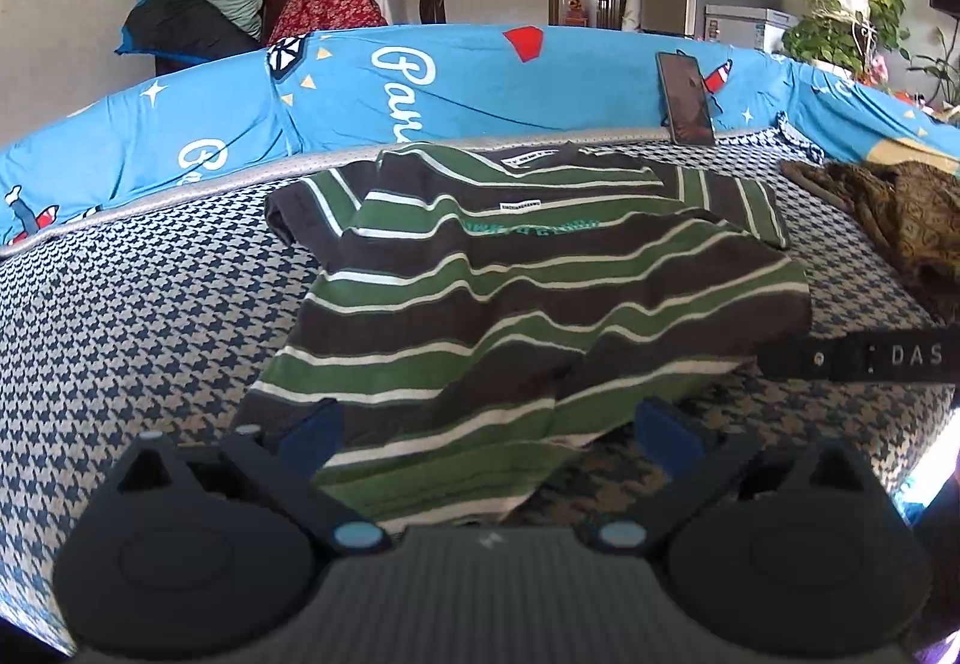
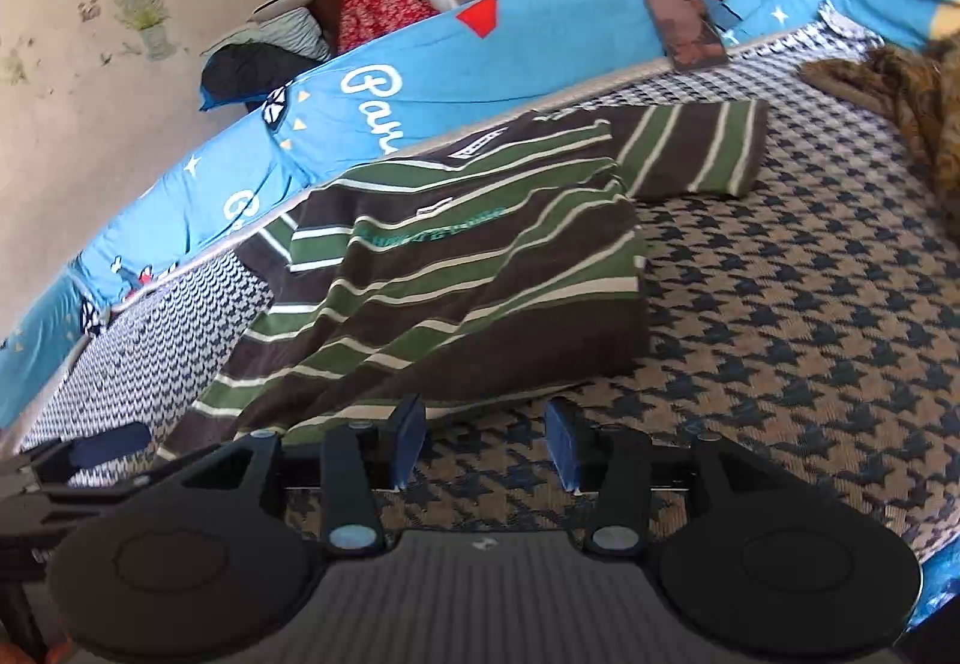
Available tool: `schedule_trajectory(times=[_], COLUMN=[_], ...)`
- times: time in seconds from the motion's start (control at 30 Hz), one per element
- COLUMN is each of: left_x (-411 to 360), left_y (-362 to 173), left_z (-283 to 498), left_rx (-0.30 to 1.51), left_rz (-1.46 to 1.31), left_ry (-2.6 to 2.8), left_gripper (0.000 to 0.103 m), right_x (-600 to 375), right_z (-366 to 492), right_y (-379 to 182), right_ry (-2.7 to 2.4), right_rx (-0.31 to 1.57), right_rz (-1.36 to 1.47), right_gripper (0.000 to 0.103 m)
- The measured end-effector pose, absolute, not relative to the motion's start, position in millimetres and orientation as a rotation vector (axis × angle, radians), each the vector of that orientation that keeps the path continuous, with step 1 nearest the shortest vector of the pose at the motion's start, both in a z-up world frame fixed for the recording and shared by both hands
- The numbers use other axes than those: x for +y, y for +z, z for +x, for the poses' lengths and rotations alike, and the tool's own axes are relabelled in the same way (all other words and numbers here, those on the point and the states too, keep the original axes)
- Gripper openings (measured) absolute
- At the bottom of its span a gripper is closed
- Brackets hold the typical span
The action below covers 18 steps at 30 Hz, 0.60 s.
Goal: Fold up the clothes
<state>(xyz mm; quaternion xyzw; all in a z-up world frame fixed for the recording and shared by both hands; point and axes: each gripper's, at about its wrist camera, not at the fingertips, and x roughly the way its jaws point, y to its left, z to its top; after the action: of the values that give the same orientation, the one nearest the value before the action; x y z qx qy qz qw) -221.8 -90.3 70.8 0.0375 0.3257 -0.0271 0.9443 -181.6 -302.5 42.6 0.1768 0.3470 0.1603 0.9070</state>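
Striped knit shirt (image 1: 510, 292) lies partly folded on the houndstooth mattress (image 1: 120, 316). Left gripper (image 1: 489, 424) straddles its hem, fingers spread. Right gripper (image 2: 486, 445) is released, empty.

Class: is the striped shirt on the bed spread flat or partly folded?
Partly folded: the striped shirt has one side doubled over its body, and one sleeve still lies spread.
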Motion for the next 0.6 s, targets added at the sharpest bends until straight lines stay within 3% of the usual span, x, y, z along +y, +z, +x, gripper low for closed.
schedule_trajectory(times=[0.23, 0.47, 0.53, 0.6], left_x=[-106.4, -102.4, -99.0, -94.9], left_y=[60.3, 52.5, 50.6, 49.7], left_z=[-218.7, -212.9, -210.3, -206.8], left_rx=[0.691, 0.724, 0.731, 0.735], left_rz=[0.138, 0.137, 0.129, 0.117], left_ry=[-0.061, -0.059, -0.049, -0.034], left_gripper=[0.103, 0.103, 0.103, 0.103], right_x=[-322.6, -310.2, -306.3, -302.6], right_z=[-168.0, -151.4, -148.3, -145.1], right_y=[28.6, 25.7, 28.9, 33.5], right_ry=[0.307, 0.284, 0.288, 0.296], right_rx=[0.728, 0.703, 0.685, 0.668], right_rz=[0.549, 0.526, 0.517, 0.504], right_gripper=[0.049, 0.05, 0.042, 0.02])
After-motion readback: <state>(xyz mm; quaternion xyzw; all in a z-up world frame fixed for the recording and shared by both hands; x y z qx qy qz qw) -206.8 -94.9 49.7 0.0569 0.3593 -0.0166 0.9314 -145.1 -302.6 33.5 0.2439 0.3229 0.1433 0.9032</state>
